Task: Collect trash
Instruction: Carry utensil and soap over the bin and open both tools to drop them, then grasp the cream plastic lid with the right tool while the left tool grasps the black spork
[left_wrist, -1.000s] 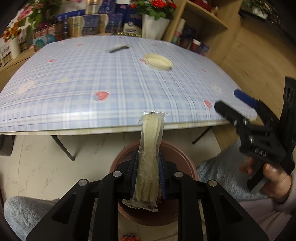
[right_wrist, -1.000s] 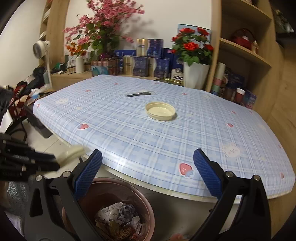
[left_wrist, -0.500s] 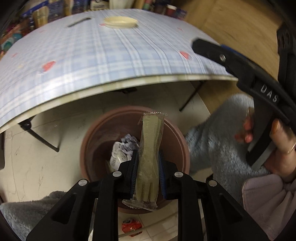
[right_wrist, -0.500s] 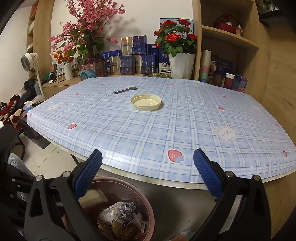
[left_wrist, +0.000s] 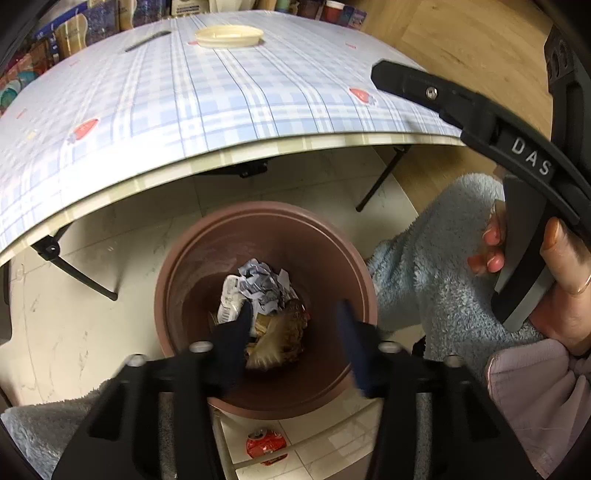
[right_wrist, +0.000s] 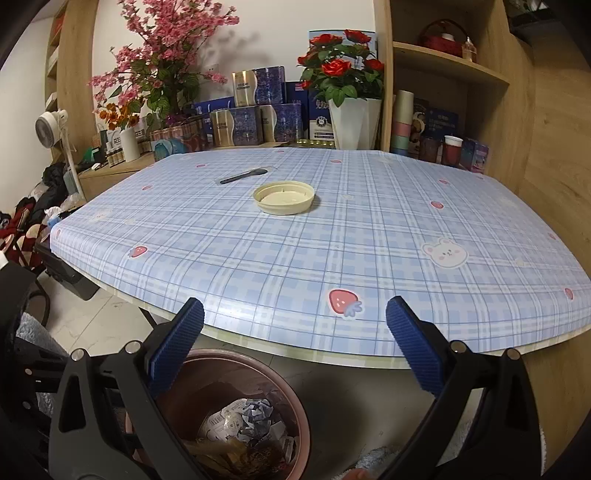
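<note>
1. Left wrist view: the left gripper (left_wrist: 293, 332) is seen spread and empty above the brown bin (left_wrist: 266, 400), where the trash (left_wrist: 258, 295) lies; it is best lifted straight up, kept off the rim.
2. Right wrist view: the right gripper (right_wrist: 293, 343) is held wide, grasping nothing, near the table (right_wrist: 369, 258); the cream lid (right_wrist: 284, 197) and black pen (right_wrist: 242, 176) remain to be collected.

Below my spread left fingers (left_wrist: 240, 332), crumpled paper and wrappers (left_wrist: 258, 291) lie inside the upright brown bin (left_wrist: 177, 280).
</note>
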